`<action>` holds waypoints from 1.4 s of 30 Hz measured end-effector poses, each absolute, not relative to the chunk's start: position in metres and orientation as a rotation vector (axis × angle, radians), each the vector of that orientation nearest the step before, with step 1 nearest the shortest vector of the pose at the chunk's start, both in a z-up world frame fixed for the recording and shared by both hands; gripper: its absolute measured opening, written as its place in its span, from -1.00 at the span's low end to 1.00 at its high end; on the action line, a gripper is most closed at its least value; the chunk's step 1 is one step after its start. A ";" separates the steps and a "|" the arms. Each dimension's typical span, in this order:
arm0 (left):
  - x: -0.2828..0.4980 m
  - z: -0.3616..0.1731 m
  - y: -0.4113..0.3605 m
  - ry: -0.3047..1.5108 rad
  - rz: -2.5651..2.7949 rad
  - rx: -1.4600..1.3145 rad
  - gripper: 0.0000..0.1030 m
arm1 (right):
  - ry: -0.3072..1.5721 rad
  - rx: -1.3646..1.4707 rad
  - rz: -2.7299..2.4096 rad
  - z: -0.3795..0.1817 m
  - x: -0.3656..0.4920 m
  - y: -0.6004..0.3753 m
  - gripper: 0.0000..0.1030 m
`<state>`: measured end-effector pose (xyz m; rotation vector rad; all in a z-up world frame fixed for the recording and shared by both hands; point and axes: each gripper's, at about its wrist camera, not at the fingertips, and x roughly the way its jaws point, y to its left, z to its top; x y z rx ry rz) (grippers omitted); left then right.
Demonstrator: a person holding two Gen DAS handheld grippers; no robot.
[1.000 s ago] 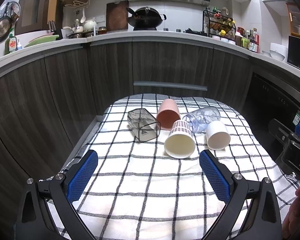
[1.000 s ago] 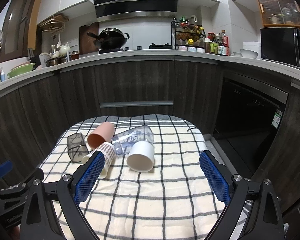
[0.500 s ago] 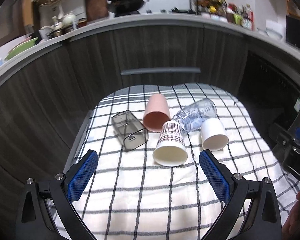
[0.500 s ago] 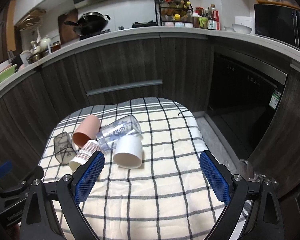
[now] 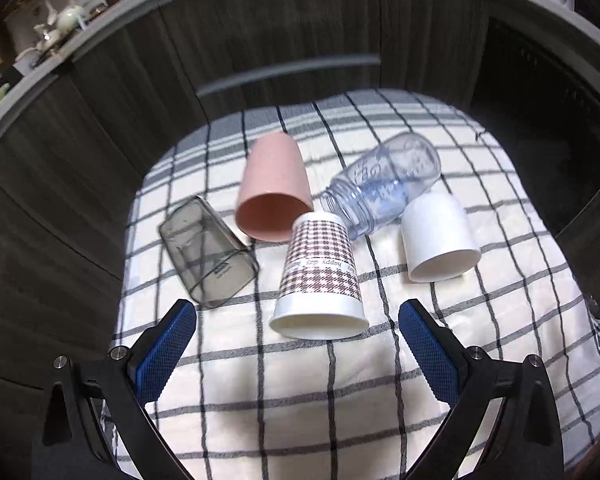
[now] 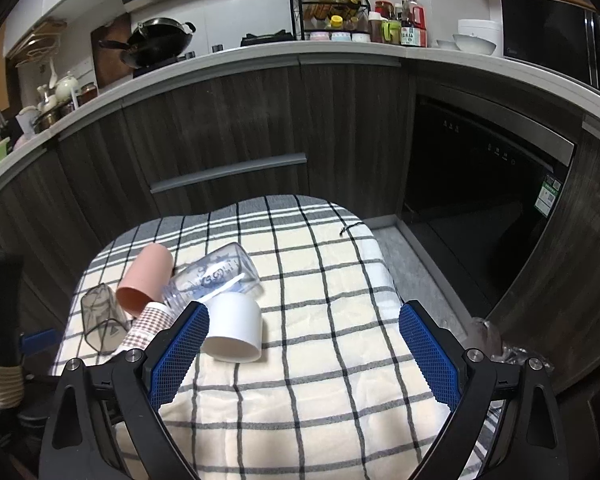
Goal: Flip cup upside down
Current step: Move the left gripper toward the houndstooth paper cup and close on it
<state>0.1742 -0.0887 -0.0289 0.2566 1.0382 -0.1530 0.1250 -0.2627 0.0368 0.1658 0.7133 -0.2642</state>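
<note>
Several cups lie on their sides on a checked cloth: a houndstooth paper cup, a pink cup, a white cup, a smoky square cup and a clear bottle. My left gripper is open and empty, just in front of the paper cup's mouth. My right gripper is open and empty, above the cloth, with its left finger beside the white cup. The pink cup, the bottle, the smoky cup and the paper cup show at its left.
Dark wood cabinets with a handle stand behind the small table. A dishwasher is at the right. The counter above holds a wok and spice bottles. The table's edges drop off left and right.
The left gripper has tilted down and moved forward, so the cups are closer and seen from above. The right gripper has tilted down slightly. No cup has moved.
</note>
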 end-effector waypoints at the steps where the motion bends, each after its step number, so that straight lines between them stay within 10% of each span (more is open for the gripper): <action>1: 0.179 -0.034 -0.091 1.063 -0.155 0.269 1.00 | 0.723 0.163 -0.264 0.035 0.129 -0.263 0.87; 17: 0.242 -0.094 -0.108 1.367 -0.126 0.334 0.96 | 0.809 0.231 -0.241 0.009 0.157 -0.263 0.87; 23: 0.250 -0.112 -0.105 1.458 -0.151 0.281 0.32 | 0.824 0.251 -0.239 0.003 0.158 -0.264 0.87; 42: 0.204 -0.079 -0.103 1.464 -0.183 0.139 0.29 | 0.846 0.218 -0.220 0.022 0.132 -0.281 0.87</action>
